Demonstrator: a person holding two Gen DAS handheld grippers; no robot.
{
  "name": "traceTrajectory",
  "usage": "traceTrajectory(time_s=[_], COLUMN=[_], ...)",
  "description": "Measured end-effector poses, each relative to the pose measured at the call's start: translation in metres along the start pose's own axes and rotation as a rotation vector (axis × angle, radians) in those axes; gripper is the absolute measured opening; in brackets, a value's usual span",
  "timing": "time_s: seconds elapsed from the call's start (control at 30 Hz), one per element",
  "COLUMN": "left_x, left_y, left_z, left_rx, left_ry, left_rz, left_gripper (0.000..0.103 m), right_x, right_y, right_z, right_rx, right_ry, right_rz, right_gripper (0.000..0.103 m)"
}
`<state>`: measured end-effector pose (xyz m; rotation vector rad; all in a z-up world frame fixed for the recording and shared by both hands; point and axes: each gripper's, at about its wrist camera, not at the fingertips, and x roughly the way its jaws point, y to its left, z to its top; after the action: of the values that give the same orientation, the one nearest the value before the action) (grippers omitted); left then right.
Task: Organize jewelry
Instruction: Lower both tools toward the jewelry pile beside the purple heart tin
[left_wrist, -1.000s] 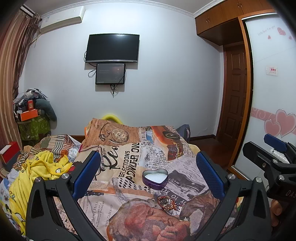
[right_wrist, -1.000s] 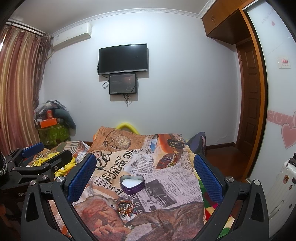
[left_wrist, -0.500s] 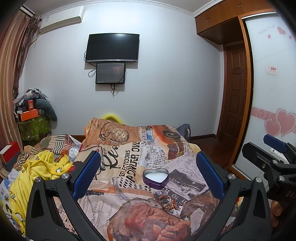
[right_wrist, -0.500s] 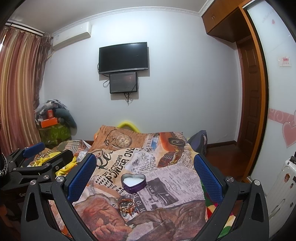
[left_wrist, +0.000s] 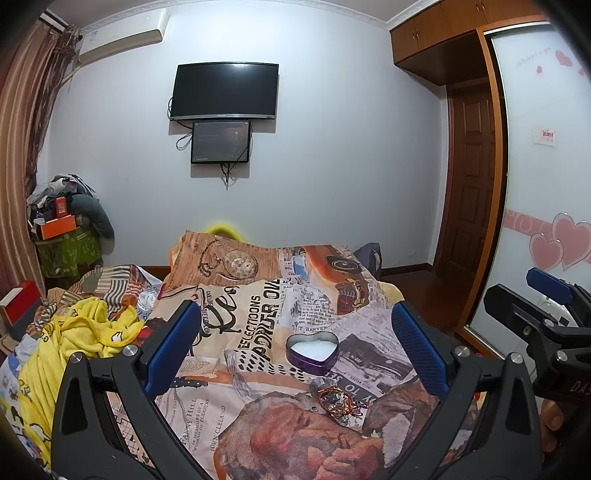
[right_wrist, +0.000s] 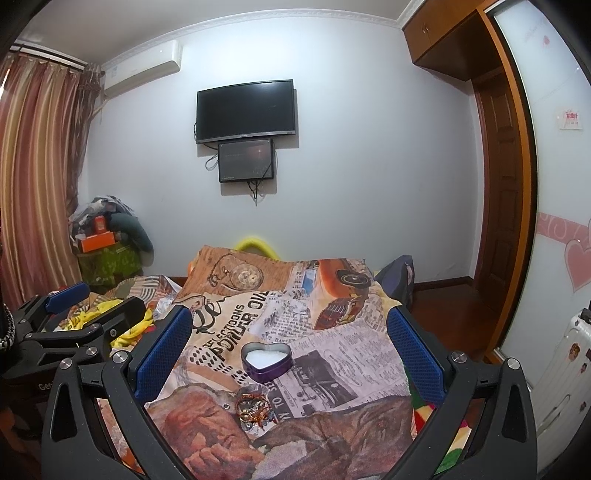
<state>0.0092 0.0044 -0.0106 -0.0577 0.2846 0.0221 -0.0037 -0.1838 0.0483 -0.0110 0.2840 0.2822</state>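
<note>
A purple heart-shaped tin (left_wrist: 312, 350) with a white lining stands open on the printed bedspread (left_wrist: 258, 295); it also shows in the right wrist view (right_wrist: 266, 361). A small tangle of reddish-gold jewelry (left_wrist: 338, 401) lies just in front of it, also seen in the right wrist view (right_wrist: 254, 405). My left gripper (left_wrist: 295, 343) is open and empty, held above the bed short of both. My right gripper (right_wrist: 290, 343) is open and empty too, level with the left one.
A yellow garment (left_wrist: 74, 339) is heaped on the bed's left side. A cluttered stand (left_wrist: 62, 236) sits by the curtain. A wardrobe with heart decals (left_wrist: 546, 221) and a wooden door (left_wrist: 469, 177) are on the right. A white suitcase (right_wrist: 565, 373) stands at far right.
The right gripper has tilted up slightly, so the tin and jewelry sit a little lower in its view. The left gripper has hardly moved. Both stay open.
</note>
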Motion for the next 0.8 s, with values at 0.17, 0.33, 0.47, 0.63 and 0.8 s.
traceTrajectory(time_s=[0.17,0.33,0.47,0.63,0.8], left_x=[0.009,0.025,0.042,0.066,0.089], left_y=[0.001,0.003,0.008,0.016,0.026], left_z=[-0.001,-0.005,-0.014,-0.023,-0.037], left_rx=[0.004,0.007,-0.003,-0.024,-0.042], left_ry=[0.022,0.073,0.126,0.202,0.286], left_rz=[0.000,-0.001,0.002,0.001,0.010], left_gripper=[0.103,0.103,0.103,0.103,0.103], right_x=[0.006,0.015,0.028,0.045,0.063], right_y=[-0.003,-0.006,-0.011,-0.020,-0.028], right_z=[-0.001,-0.005,-0.013,-0.025,-0.039], right_rx=[0.003,0.009,0.011,0.022,0.023], right_ry=[0.018,0.049,0.091,0.166,0.252], right_rz=[-0.005,-0.015,-0.025,-0.029,-0.037], right_gripper=[0.103,0.103,0.103,0.103,0.103])
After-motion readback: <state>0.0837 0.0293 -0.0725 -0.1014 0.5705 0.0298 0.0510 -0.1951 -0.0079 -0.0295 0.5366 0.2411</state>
